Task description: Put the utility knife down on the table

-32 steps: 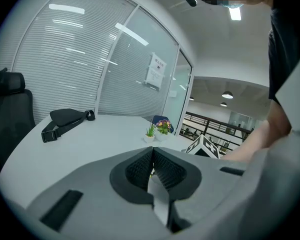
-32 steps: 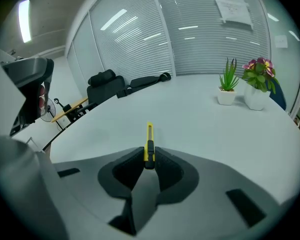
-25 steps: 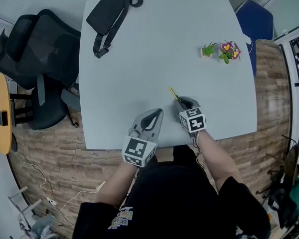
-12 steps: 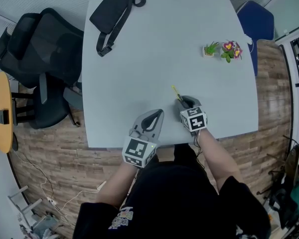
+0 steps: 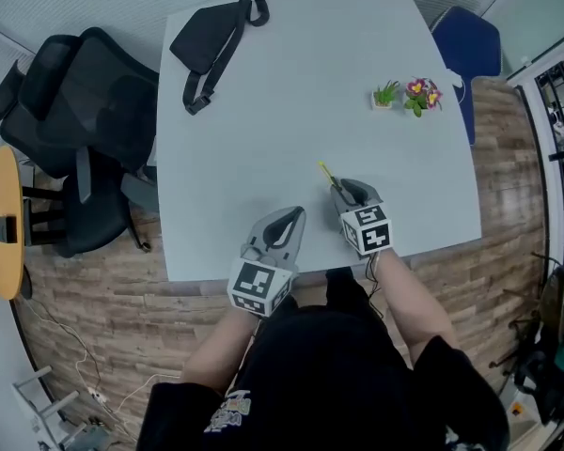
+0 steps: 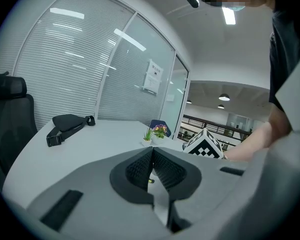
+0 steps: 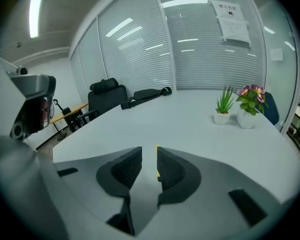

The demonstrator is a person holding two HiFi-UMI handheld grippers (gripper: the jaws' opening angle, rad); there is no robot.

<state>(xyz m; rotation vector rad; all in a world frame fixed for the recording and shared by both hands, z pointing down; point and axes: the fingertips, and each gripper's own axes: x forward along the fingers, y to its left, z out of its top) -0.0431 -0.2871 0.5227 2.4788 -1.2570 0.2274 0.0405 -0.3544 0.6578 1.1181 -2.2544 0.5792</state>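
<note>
The slim yellow utility knife (image 5: 326, 176) sits just right of centre in the head view, low on the pale grey surface (image 5: 291, 92), hardly moved from a second ago. Its rear end lies between the jaws of the right gripper (image 5: 346, 192), which stand slightly apart, so release seems begun. The left gripper (image 5: 289, 218) rests at lower centre, jaws together, empty.

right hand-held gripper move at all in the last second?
No. Against the potted plants and the table near edge, the right hand-held gripper sits where it was; only the head camera shifted.
</note>
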